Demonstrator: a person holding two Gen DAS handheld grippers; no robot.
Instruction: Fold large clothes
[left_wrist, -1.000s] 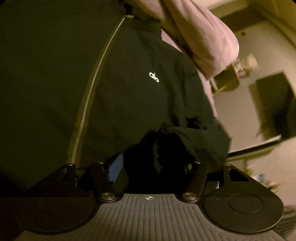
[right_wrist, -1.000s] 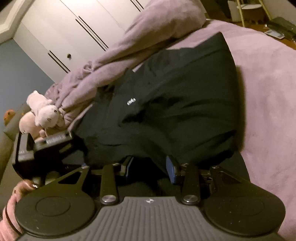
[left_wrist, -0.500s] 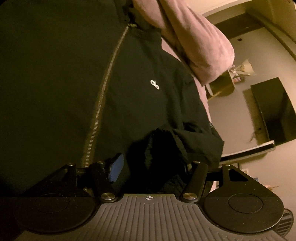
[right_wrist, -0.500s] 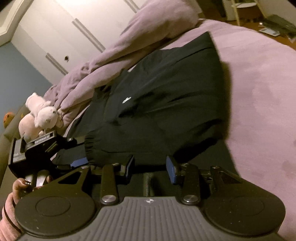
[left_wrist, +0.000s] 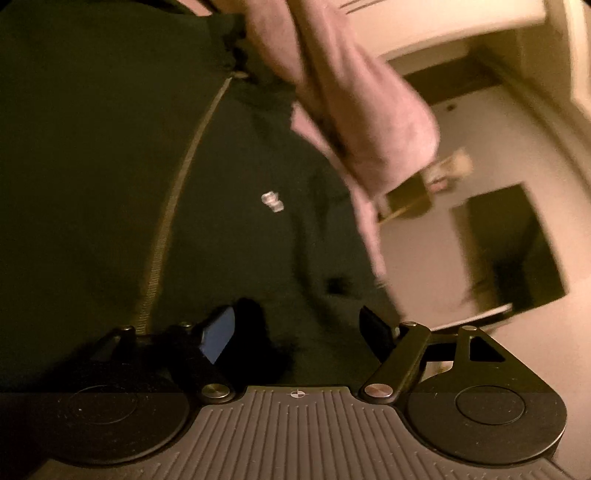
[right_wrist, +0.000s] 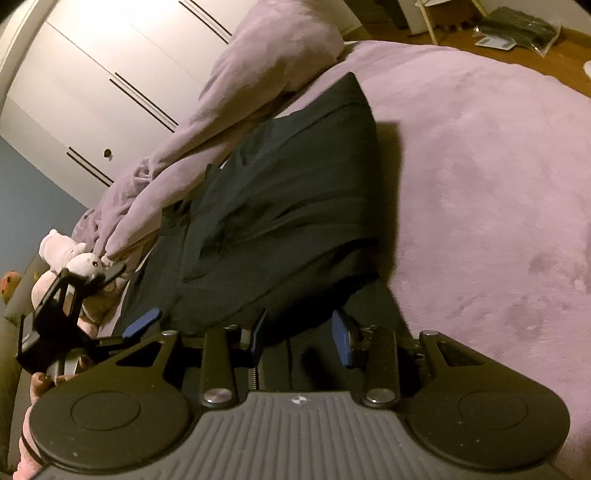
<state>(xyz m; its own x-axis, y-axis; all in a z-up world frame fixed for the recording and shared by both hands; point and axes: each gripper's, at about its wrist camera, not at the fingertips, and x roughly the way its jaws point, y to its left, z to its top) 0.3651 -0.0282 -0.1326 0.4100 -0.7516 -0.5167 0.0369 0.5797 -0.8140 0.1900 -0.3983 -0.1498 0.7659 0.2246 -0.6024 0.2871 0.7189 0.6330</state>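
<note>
A black zip-front jacket with a small white chest logo (right_wrist: 280, 206) lies spread on the fuzzy lilac bedspread (right_wrist: 480, 177), w/ one side folded over itself so the upper layer ends in a thick rounded edge near the bottom of the right-wrist view. The left gripper (left_wrist: 299, 325) sits low over the jacket, just right of the pale zip line (left_wrist: 173, 206); its jaws are opening and the blue pads stand apart w/ dark cloth lying between them, not pinched (that view is blurred, so fine detail is lost). The right gripper (right_wrist: 299, 332) has its jaws partly apart, pads either side of the black fabric at the folded edge; can't tell whether they press on it. A rumpled lilac duvet (right_wrist: 236, 85) is heaped beside the jacket's far side. A pink plush toy (right_wrist: 74, 258) sits behind the left gripper in the right-wrist view.
</note>
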